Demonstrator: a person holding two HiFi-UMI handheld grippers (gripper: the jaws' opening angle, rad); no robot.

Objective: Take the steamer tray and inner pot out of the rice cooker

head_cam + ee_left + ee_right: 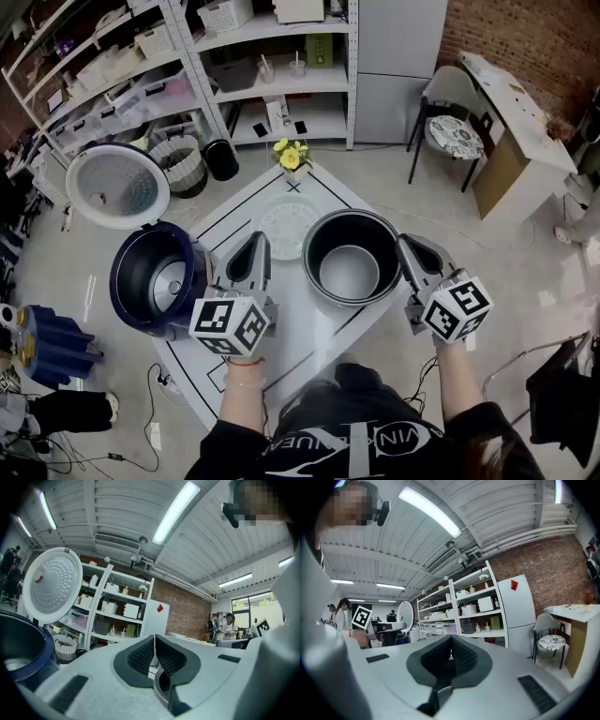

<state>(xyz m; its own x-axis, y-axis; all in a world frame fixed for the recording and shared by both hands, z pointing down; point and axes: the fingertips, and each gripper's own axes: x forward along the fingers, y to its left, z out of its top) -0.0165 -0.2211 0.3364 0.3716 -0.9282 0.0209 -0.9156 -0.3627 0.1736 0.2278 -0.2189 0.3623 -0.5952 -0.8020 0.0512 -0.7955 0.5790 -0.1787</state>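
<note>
Already both things seem out: the inner pot stands on the table between my left gripper and right gripper, with the steamer tray just beyond it. Both grippers are clenched on nothing, and the rice cooker to their left looks empty.

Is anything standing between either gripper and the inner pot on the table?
Nothing visible. The inner pot sits in the open between the left gripper and right gripper; the steamer tray lies beyond it, the rice cooker off left.
</note>
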